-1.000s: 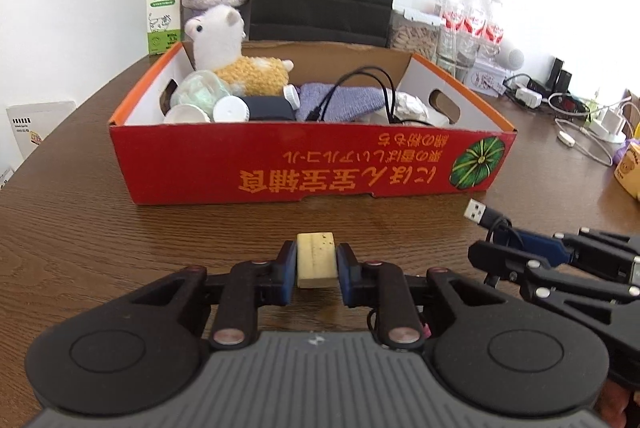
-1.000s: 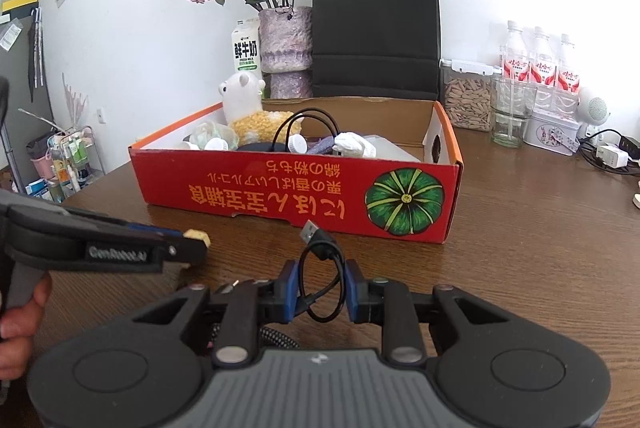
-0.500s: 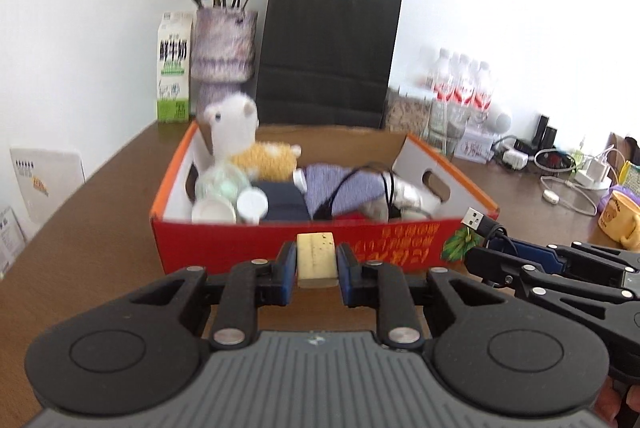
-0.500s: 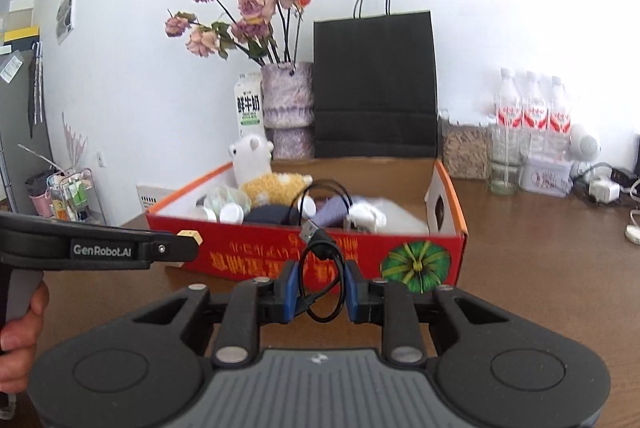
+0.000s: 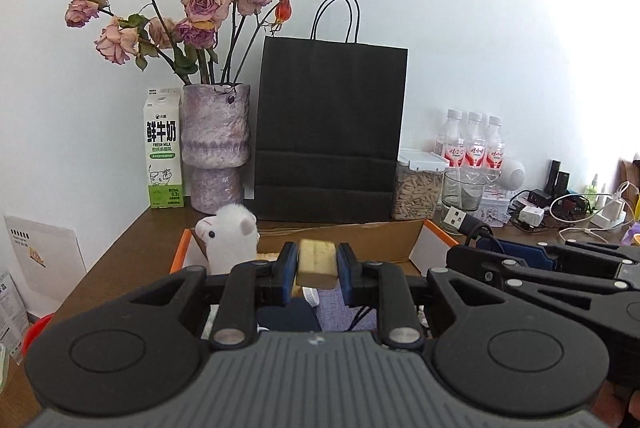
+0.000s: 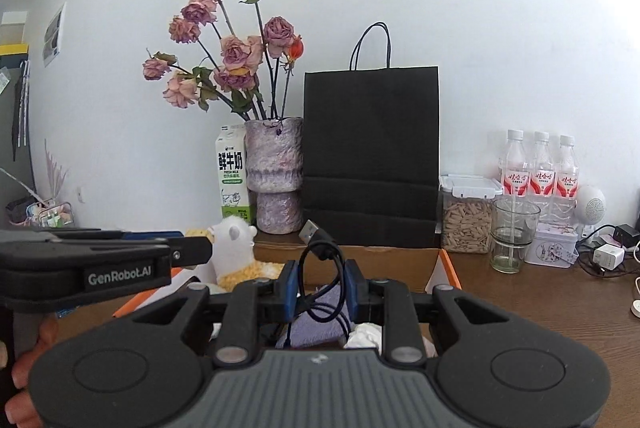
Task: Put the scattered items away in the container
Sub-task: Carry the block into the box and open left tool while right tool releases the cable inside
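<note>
The step in hand looks like the carry-and-drop: both held items are up over the box, neither yet let go.

On the left, the left gripper (image 5: 317, 270) is clenched on a small tan block (image 5: 317, 263), its pads pressing the block's two sides. The block hangs above the box (image 5: 416, 256), over the near part of its interior, with a white plush (image 5: 230, 242) to the left at the box's back corner and a purple cloth (image 5: 328, 310) and a dark item below the fingers. Judged from this, the next move for this hand is to lower a little and part the fingers so the block falls onto the cloth or the gap beside it, clear of the plush.

Further right, the right gripper (image 6: 320, 288) is grasping a black USB cable (image 6: 320, 268): its loop is pinched between the pads and the plug end sticks up and back. It too is above the box's interior, over the purple cloth and a white crumpled thing (image 6: 366, 334). The cable is springy, so the loop may catch on a pad when released; a slight dip into the box before opening would help it land inside and not spill over the orange rim (image 6: 450, 270).

The two grippers sit close side by side, so releasing one at a time would avoid a knock.
</note>
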A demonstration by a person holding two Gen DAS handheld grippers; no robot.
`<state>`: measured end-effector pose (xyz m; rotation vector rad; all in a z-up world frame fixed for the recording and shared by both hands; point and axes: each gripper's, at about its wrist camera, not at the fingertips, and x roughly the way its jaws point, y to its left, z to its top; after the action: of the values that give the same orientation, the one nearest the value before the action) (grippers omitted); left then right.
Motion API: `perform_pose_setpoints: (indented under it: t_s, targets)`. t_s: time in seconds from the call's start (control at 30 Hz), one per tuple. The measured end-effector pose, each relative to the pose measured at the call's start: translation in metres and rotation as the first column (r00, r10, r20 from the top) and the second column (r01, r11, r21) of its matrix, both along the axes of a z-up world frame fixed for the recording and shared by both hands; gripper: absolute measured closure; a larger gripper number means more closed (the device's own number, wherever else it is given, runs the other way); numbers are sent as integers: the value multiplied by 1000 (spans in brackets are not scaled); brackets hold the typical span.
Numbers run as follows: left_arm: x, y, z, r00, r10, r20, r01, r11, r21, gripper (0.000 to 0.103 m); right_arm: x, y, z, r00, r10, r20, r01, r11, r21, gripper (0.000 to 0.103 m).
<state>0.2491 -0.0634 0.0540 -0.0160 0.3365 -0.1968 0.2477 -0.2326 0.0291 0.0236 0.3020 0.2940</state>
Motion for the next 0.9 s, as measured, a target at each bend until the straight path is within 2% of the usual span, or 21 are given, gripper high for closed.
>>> perform_pose_setpoints:
  t_s: [0.07, 0.23, 0.37, 0.53, 0.6, 0.63, 0.67, 0.7, 0.73, 0.77, 0.83, 0.9]
  targets:
    - [14, 2, -6, 1000, 3, -12, -3, 1000, 6, 82, 15, -1, -5, 1000, -6, -12, 6, 1000, 14, 80]
    - [46, 6, -20, 999, 2, -51, -3, 1000, -15, 97, 44, -2, -20, 999, -4, -37, 4, 1000, -7, 80]
    - [67, 6, -32, 995, 2, -100, -4, 1000, -16, 97, 60, -4, -31, 998, 2, -63, -4, 1000, -21, 80]
    - [73, 9, -40, 993, 16, -121, -16, 1000, 2, 97, 69, -14, -40, 995, -15, -103, 14, 1000, -16, 80]
    - [71, 10, -40, 992, 26, -121, -26, 1000, 3, 95, 70, -17, -42, 993, -17, -119, 16, 1000, -11, 71]
    - [69, 11, -39, 993, 36, -117, -36, 999, 2, 88, 70, -18, -43, 991, -10, -130, 9, 1000, -11, 59]
    - [67, 11, -38, 993, 42, -109, -42, 999, -1, 82, 70, -18, -43, 991, -9, -135, 7, 1000, -12, 26]
    - [65, 12, -36, 994, 50, -99, -50, 999, -5, 51, 67, -19, -43, 992, -15, -123, 13, 1000, -12, 4]
    - [62, 13, -34, 995, 67, -81, -68, 998, -10, 12, 64, -19, -42, 994, -25, -103, 23, 1000, -18, 1]
    - [59, 14, -32, 995, 87, -49, -87, 996, -15, 0, 63, -18, -41, 995, -32, -95, 30, 999, -29, 2]
    - [51, 15, -28, 993, 118, 16, -118, 993, -19, 0, 61, -18, -40, 995, -35, -92, 32, 999, -29, 2]
    - [47, 15, -25, 991, 130, 42, -129, 992, -14, 0, 60, -18, -41, 995, -35, -95, 32, 999, -25, 2]
